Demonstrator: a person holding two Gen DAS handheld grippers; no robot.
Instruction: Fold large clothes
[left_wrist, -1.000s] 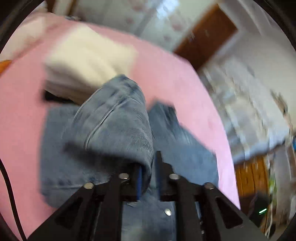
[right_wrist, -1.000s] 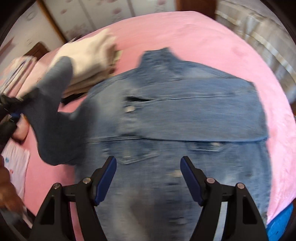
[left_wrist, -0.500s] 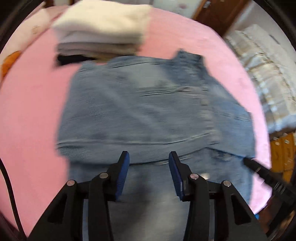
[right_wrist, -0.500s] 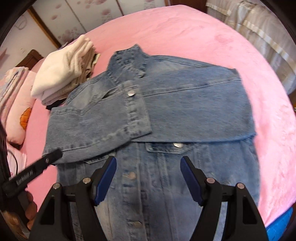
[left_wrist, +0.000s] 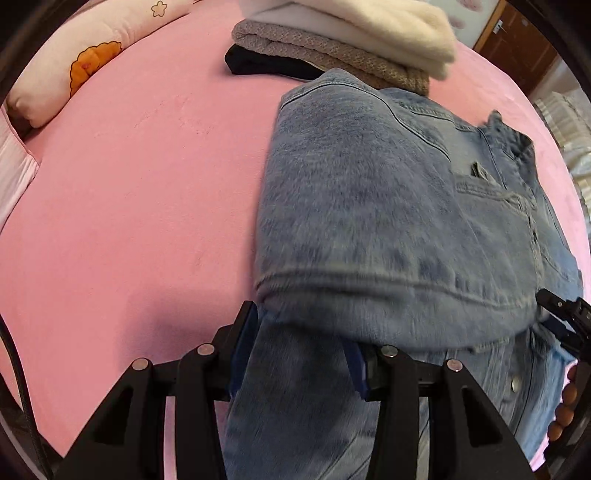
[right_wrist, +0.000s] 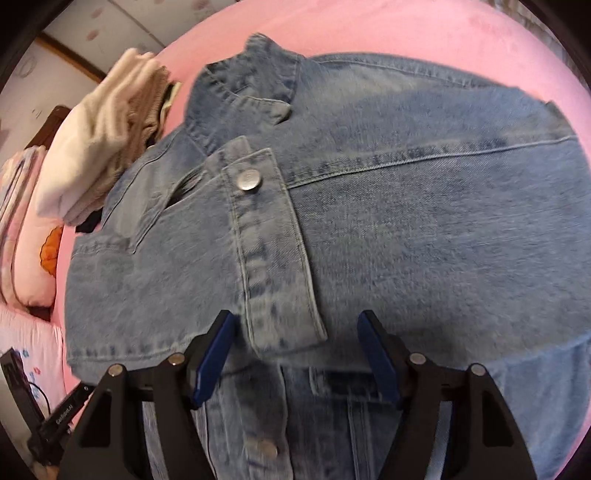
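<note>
A blue denim jacket (left_wrist: 369, 221) lies front up on the pink bed (left_wrist: 129, 203), with both sleeves folded across its chest. The buttoned cuff (right_wrist: 273, 258) of one sleeve lies on top of the other sleeve. My left gripper (left_wrist: 299, 354) points steeply down at the jacket's left side just below the folded sleeve. It is open, and denim fills the gap between its fingers. My right gripper (right_wrist: 295, 350) hovers low over the jacket (right_wrist: 406, 221) just below the cuff. Its jaws are closing but still wide, with denim under them and nothing pinched.
A stack of folded clothes (left_wrist: 343, 33), white on top, sits past the jacket's collar, touching its shoulder. A pink pillow (left_wrist: 74, 62) with an orange print lies at the far left. Pink bedcover lies bare left of the jacket. The right gripper's tip (left_wrist: 565, 321) shows at the jacket's right edge.
The left gripper let go of the sleeve, which now lies folded across the chest. Both grippers dropped close to the jacket's lower half. The left jaws widened and the right jaws narrowed.
</note>
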